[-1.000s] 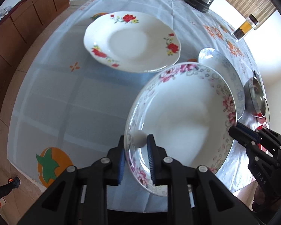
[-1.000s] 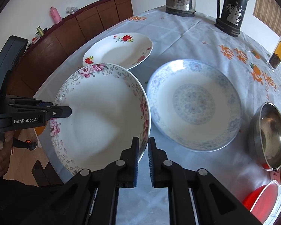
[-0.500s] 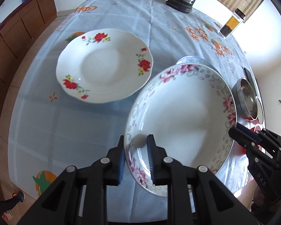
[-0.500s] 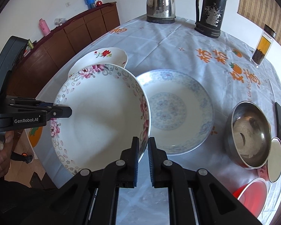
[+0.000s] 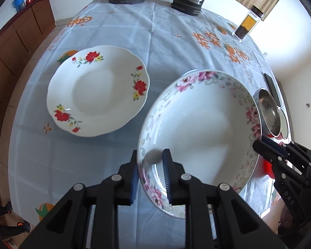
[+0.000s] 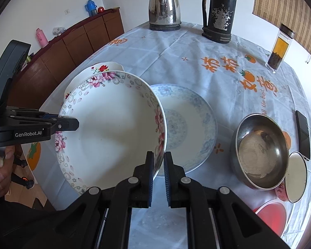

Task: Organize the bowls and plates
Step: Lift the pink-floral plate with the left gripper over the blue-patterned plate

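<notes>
Both grippers hold one pink-flowered plate (image 5: 199, 128) in the air above the table. My left gripper (image 5: 150, 166) is shut on its near rim; it shows at the left in the right wrist view (image 6: 68, 122). My right gripper (image 6: 158, 161) is shut on the opposite rim of that plate (image 6: 112, 132); it shows at the right in the left wrist view (image 5: 263, 143). A red-flowered plate (image 5: 97, 91) lies on the table to the left. A blue-patterned plate (image 6: 188, 124) lies partly under the held plate. A steel bowl (image 6: 261, 151) sits to the right.
A kettle (image 6: 164, 8), a dark thermos jug (image 6: 220, 10) and a glass jar (image 6: 280, 48) stand at the far side. A phone (image 6: 302, 133), a small lidded bowl (image 6: 294, 178) and a red lid (image 6: 271, 213) lie at the right. A wooden sideboard (image 6: 76, 41) runs along the left wall.
Both grippers have lifted the pink-flowered plate higher and back; the table's plates look smaller and farther, and the kettle and jug have come into fuller view.
</notes>
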A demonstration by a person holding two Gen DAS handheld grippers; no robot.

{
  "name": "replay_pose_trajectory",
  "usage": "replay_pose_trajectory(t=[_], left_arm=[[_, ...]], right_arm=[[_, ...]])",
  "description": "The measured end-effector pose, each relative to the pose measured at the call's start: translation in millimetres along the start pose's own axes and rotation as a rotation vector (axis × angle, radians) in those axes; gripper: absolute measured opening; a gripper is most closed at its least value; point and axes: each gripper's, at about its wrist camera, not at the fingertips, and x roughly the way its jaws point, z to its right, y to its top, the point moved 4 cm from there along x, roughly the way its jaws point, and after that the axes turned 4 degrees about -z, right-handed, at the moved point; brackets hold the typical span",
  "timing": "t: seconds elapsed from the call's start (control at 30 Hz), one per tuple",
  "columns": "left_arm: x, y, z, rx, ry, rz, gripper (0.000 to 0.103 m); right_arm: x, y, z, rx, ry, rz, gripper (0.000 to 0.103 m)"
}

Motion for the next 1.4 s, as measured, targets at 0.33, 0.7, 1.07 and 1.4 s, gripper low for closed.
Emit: replay_pose_trajectory(t=[0.33,0.7,1.07,1.4], left_arm=[[3.6,13.6,19.5,0.045,-0.007,0.006,0.019],[7.5,27.7,33.1,0.077,-0.013,0.004,0.019],[15.3,38.3,38.4,0.09,-0.012,-0.001,0.019],[26.1,46.2,44.1,0.105,-0.013,-0.016,0.019]], right_arm=[[-2.4,6.2,21.3,0.037,-0.027,0.013,0.01],[-1.3,14.1,38.7,0.072,-0.052,0.02,0.011],[7.3,23.2,48.6,0.082,-0.075,0.009,0.011],[17.8,25.6,58.9,0.095,-0.091,-0.012,0.011]])
